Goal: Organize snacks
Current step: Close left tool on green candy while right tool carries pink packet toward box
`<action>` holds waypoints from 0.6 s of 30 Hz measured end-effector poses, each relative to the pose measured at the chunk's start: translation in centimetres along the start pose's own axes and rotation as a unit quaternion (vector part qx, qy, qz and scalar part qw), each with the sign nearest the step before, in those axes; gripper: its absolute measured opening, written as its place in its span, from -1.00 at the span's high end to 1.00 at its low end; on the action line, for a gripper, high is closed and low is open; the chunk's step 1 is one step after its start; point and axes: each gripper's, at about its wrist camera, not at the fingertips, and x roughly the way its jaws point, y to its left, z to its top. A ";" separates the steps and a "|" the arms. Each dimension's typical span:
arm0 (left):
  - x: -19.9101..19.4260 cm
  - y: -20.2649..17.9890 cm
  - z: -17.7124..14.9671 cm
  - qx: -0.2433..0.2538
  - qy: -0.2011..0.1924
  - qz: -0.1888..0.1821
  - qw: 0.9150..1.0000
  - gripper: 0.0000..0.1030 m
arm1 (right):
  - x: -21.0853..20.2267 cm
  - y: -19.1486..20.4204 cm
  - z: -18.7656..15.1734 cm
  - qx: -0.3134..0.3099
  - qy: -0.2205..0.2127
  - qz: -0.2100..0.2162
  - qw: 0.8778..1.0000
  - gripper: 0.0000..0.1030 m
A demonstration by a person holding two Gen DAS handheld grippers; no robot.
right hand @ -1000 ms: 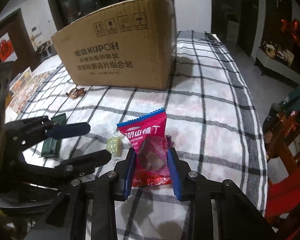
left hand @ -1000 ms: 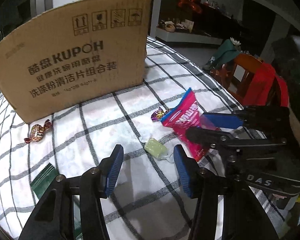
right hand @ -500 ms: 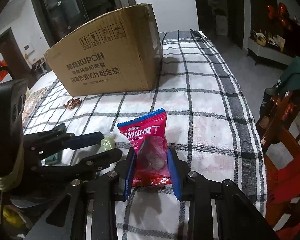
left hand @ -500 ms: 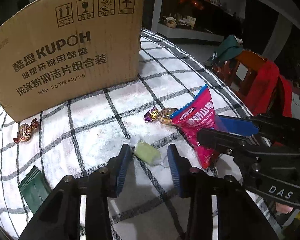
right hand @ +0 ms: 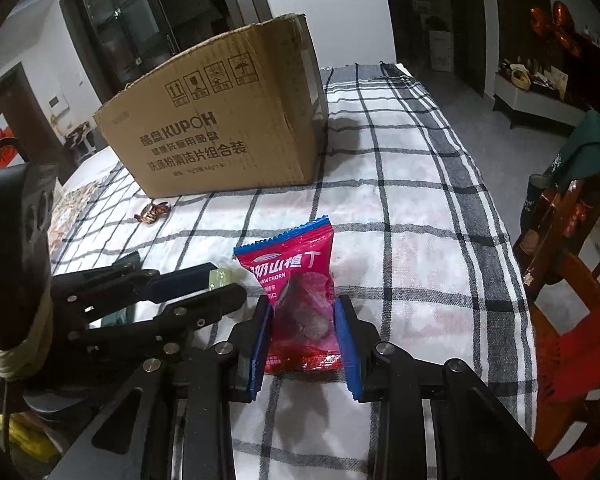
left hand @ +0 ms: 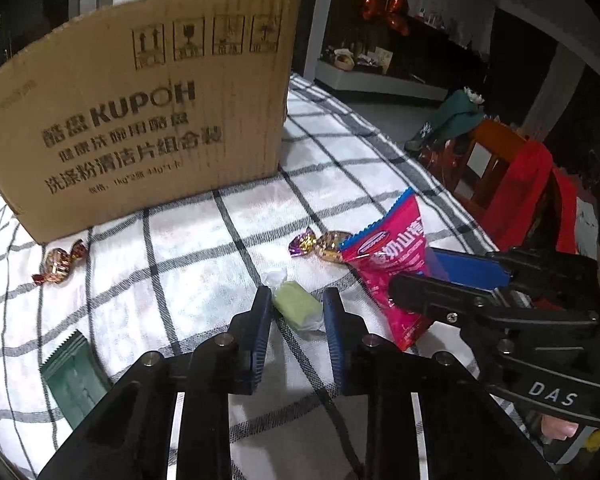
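My left gripper [left hand: 296, 308] has closed onto a pale green wrapped candy [left hand: 296, 307] on the checked tablecloth. My right gripper [right hand: 303, 322] is shut on a pink hawthorn snack packet [right hand: 296, 280] and holds it upright above the cloth; the packet also shows in the left wrist view [left hand: 392, 256]. A cardboard box [left hand: 140, 120] stands behind, also in the right wrist view [right hand: 228, 128]. A purple-gold candy [left hand: 320, 242] lies by the packet. A red-gold candy [left hand: 58, 266] lies near the box. A green sachet [left hand: 74, 376] lies at the left.
The table's right edge [right hand: 516, 280] drops off to wooden chairs [right hand: 572, 232] draped with red and green cloth. The other gripper's black body [right hand: 100, 312] fills the left of the right wrist view.
My left gripper has moved forward around the green candy and its jaws have closed in on it. My right gripper has lifted the pink packet slightly.
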 end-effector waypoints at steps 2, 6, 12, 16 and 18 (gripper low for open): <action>-0.5 0.0 0.0 0.001 -0.006 0.002 1.000 0.48 | -0.3 0.1 0.1 0.000 -0.003 0.000 1.000 0.37; -1.5 0.1 0.0 0.000 -0.016 0.008 1.000 0.48 | -0.8 0.3 0.2 0.001 -0.009 -0.002 1.000 0.37; -3.6 0.5 0.2 -0.007 -0.034 0.013 0.999 0.48 | -1.7 1.0 0.7 0.003 -0.020 0.002 1.000 0.37; -5.5 1.1 1.0 -0.012 -0.048 0.019 0.999 0.48 | -3.0 2.0 1.7 -0.001 -0.041 0.006 0.999 0.37; -6.8 1.5 1.6 -0.009 -0.062 0.025 0.998 0.48 | -3.5 2.5 2.4 -0.005 -0.050 0.008 0.999 0.37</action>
